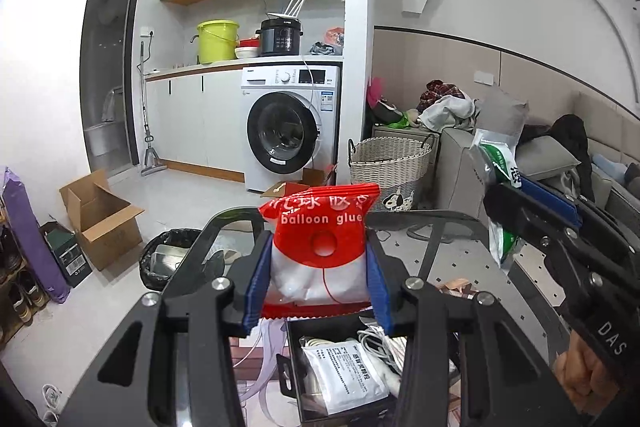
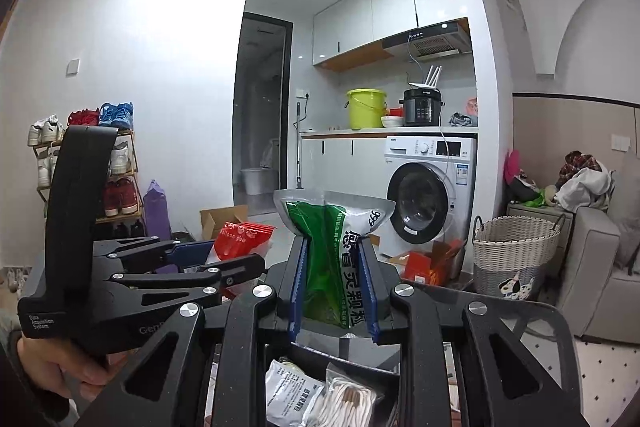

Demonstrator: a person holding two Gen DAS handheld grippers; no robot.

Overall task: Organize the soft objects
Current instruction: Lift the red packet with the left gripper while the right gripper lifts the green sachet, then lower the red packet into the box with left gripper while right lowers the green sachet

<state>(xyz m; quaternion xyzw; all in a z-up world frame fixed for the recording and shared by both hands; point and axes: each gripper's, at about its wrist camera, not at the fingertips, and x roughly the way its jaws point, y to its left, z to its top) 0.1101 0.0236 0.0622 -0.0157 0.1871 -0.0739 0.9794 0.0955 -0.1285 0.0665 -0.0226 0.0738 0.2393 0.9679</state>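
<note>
My left gripper (image 1: pixel 318 267) is shut on a red and white "balloon glue" pouch (image 1: pixel 320 239), held upright in the air; the pouch also shows in the right wrist view (image 2: pixel 240 241). My right gripper (image 2: pixel 334 287) is shut on a green and silver medicine pouch (image 2: pixel 336 251), also held up; it shows at the right of the left wrist view (image 1: pixel 498 163). Below both grippers sits a black box (image 1: pixel 294 359) holding a white sachet (image 1: pixel 346 375) and white cables (image 2: pixel 348 401).
A glass table (image 1: pixel 460 255) lies below. A wicker basket (image 1: pixel 390 163), a washing machine (image 1: pixel 290 131), a cardboard box (image 1: pixel 100 215) and a bin with a black bag (image 1: pixel 168 259) stand on the floor. A grey sofa (image 2: pixel 592 267) is at right, a shoe rack (image 2: pixel 120 167) at left.
</note>
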